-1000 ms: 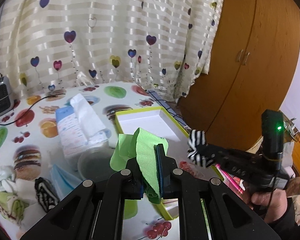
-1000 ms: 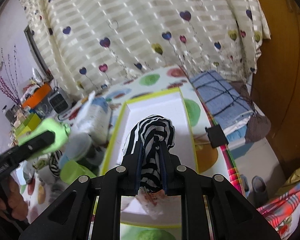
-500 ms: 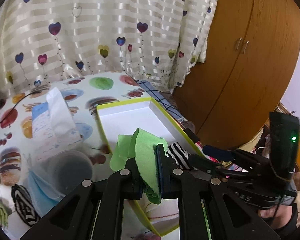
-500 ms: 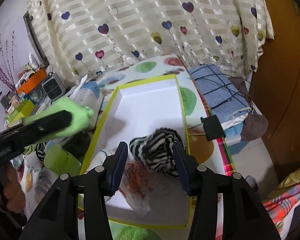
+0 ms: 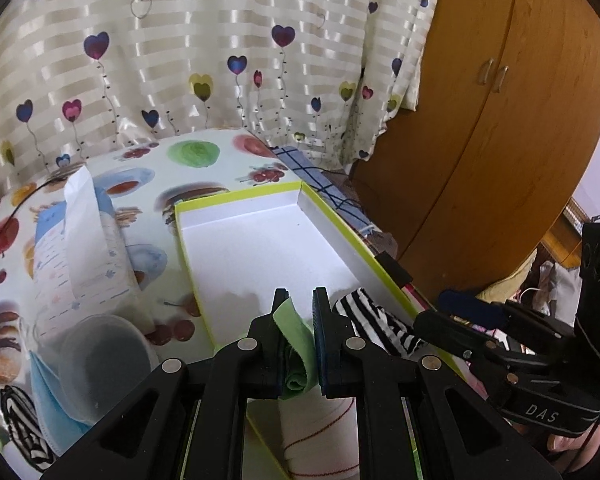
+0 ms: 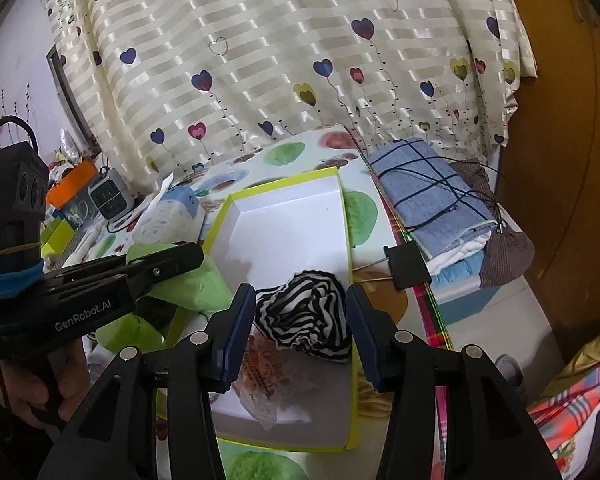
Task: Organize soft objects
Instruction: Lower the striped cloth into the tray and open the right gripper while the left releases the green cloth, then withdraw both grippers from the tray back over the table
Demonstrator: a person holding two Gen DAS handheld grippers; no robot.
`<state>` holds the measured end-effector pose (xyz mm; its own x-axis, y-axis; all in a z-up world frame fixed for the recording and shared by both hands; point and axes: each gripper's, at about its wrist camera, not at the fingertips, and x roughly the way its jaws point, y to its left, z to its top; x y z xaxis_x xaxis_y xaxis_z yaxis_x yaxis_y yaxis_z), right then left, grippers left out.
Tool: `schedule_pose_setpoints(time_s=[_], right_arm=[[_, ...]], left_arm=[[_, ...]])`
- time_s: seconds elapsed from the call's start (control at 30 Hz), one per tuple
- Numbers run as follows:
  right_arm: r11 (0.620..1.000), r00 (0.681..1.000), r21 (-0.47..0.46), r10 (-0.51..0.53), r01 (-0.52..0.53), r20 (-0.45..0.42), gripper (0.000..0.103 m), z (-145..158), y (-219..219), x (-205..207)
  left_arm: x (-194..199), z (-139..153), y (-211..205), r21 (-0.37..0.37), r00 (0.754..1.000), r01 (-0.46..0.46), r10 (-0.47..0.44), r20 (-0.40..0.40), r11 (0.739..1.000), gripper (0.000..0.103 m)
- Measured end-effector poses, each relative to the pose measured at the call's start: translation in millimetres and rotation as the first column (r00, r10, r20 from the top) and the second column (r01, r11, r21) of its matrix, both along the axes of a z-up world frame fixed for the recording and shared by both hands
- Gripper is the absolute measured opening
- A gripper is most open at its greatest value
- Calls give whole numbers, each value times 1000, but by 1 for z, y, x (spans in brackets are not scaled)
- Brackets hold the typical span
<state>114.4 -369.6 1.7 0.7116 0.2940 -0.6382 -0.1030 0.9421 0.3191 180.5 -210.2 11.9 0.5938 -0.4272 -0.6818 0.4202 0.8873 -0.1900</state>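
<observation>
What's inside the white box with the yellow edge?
In the box: a striped cloth, partly lying on a crinkly printed wrapper. What's beneath those two is covered.

Striped cloth (image 6: pixel 305 316) crumpled in white box (image 6: pixel 292 216) (green-rimmed) — green cloth (image 5: pixel 294 332) pinched.

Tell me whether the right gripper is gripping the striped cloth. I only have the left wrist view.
Observer: No. The right gripper has just opened its jaws. The striped cloth lies in the box between them, not clamped.
Operator: Report what lies under that cloth.
Observer: A crumpled wrapper with red print, partly beneath its near edge.
Operator: Name what stands left of the tissue pack.
Observer: Left of the tissue pack is a small white gadget with a dark front, and an orange box beyond it.
</observation>
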Motion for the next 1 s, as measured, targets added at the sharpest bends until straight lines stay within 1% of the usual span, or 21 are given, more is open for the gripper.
schedule_pose_setpoints(time_s=[0.23, 0.33, 0.4, 0.47, 0.57, 0.77, 1.0], right_arm=[[1000, 1000, 14, 1, -1, 13, 48, 1, -2, -1], [1000, 1000, 16, -4, 4, 15, 48, 1, -4, -2], [1000, 1000, 17, -8, 8, 13, 48, 1, -5, -2], [1000, 1000, 18, -12, 11, 15, 48, 1, -7, -2], [1000, 1000, 19, -17, 17, 22, 48, 3, -7, -2], [1000, 999, 14, -18, 18, 30, 48, 9, -4, -6], [1000, 999, -10, 13, -12, 38, 48, 19, 11, -14]], left_arm=[[2, 20, -8, -67, 998, 33, -29, 62, 997, 10], [3, 21, -12, -70, 997, 54, -50, 57, 996, 10], [3, 21, -11, -80, 997, 57, -53, 52, 995, 13], [0, 26, -9, -94, 996, 60, -54, 66, 994, 19], [-4, 35, -6, -109, 995, 58, -49, 85, 992, 22], [-11, 43, 4, -97, 995, 36, -27, 93, 995, 22], [-25, 39, 18, -64, 997, 9, -4, 73, 998, 22]])
